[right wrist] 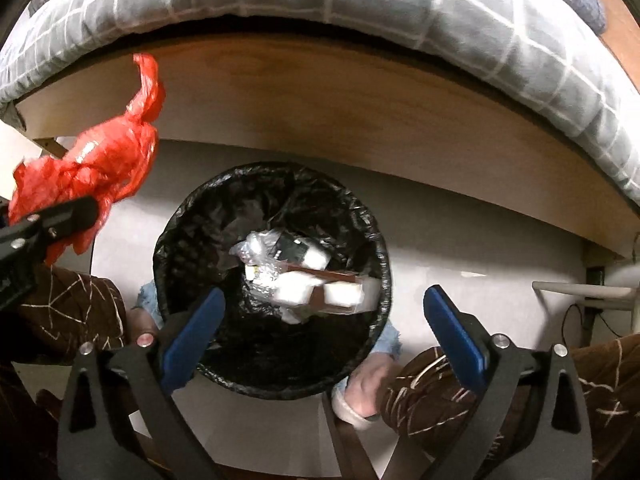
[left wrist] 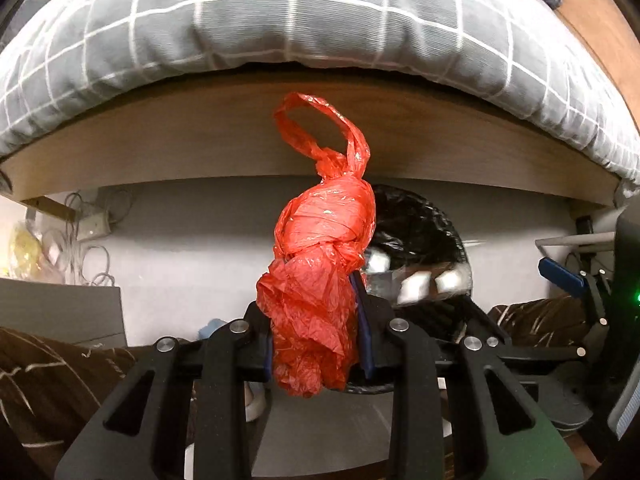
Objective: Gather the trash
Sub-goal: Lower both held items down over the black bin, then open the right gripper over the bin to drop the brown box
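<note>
My left gripper (left wrist: 318, 312) is shut on a knotted red plastic bag (left wrist: 324, 232), which stands up between the blue pads with its loop on top. The bag also shows at the left of the right wrist view (right wrist: 92, 168), held left of and above the bin. A round trash bin with a black liner (right wrist: 176, 240) stands on the floor below, with white wrappers and a brown box (right wrist: 320, 284) inside. The bin shows behind the bag in the left wrist view (left wrist: 424, 232). My right gripper (right wrist: 324, 324) is open and empty, its blue pads either side of the bin's near rim.
A bed with a grey checked quilt (left wrist: 320, 12) and a wooden side board (right wrist: 320, 92) runs across the back. The person's legs in brown patterned trousers (right wrist: 540, 376) and slippered feet flank the bin. Cables and a power strip (left wrist: 92, 224) lie at the left. A chair base (right wrist: 580, 292) is at the right.
</note>
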`<state>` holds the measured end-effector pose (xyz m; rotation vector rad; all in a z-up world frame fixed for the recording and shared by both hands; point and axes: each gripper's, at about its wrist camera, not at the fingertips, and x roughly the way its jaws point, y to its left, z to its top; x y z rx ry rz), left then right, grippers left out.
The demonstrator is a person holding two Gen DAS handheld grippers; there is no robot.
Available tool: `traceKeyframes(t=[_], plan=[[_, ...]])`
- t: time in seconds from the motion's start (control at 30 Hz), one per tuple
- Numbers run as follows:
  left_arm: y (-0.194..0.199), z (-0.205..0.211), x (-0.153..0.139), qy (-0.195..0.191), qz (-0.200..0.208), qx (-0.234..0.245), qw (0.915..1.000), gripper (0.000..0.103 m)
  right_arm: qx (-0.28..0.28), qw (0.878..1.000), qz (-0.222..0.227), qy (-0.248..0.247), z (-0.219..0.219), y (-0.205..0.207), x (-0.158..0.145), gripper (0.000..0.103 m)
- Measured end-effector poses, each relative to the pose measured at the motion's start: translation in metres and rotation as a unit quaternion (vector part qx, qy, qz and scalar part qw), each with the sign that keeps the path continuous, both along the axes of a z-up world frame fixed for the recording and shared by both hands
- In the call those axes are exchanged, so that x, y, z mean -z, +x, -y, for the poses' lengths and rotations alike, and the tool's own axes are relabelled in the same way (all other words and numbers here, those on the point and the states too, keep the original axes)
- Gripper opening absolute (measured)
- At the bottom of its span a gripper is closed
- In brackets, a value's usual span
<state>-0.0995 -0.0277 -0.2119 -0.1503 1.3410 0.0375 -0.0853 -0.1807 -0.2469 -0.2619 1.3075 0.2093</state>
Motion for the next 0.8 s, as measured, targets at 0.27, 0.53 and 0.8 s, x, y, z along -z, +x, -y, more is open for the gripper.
traceKeyframes(t=[0.27,0.53,0.8], plan=[[0.001,0.036,0.003,-0.004,-0.004,0.03,0.9995,0.029,0.066,0.998,0.024,0.007,0.053,0.002,-0.016,0.096],[0.004,0.069,0.009,-0.003,-0.006,0.06,0.9982,0.03,0.108,0.993,0.047,0.025,0.091,0.003,-0.029,0.096],[0.005,0.077,0.02,0.004,-0.005,0.066,0.9978,0.048,0.103,0.993,0.049,0.027,0.091,0.002,-0.031,0.096]])
